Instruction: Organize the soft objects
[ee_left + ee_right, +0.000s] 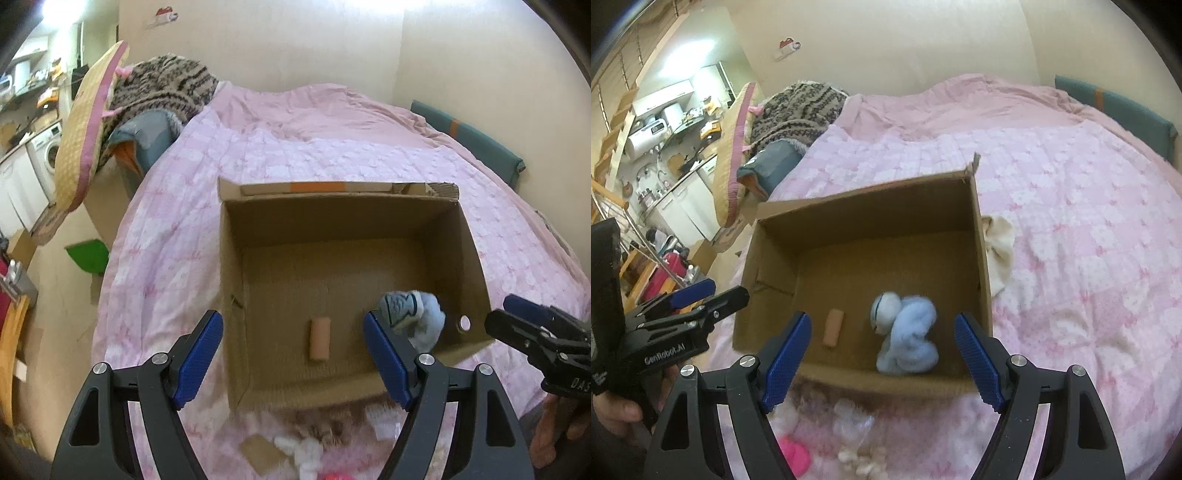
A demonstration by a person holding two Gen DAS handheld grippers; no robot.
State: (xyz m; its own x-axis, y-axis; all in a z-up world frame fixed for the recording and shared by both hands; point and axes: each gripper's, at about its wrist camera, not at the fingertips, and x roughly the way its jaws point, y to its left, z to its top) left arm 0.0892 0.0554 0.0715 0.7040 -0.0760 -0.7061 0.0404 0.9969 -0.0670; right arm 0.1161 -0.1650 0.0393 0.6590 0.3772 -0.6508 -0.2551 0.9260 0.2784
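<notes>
Blue plush (pixel 907 328) in box (pixel 864 218), beside roll (pixel 833 327).

A home bedroom: a bed (pixel 332 147) under a pink quilt, with a washing machine (pixel 46 155) and kitchen shelves (pixel 665 122) beyond its left side.

pink item (pixel 793 456) cut off, white fluff (pixel 857 458) blurred

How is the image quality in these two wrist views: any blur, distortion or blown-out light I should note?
Left wrist view: strong fisheye bending with dark corners; the soft items before the cardboard box are smeared, the left hand-held gripper sharp. Right wrist view: same bending; the kitchen ceiling light is blown out, the blue plush toy slightly soft, and the items at the bottom edge blurred.
</notes>
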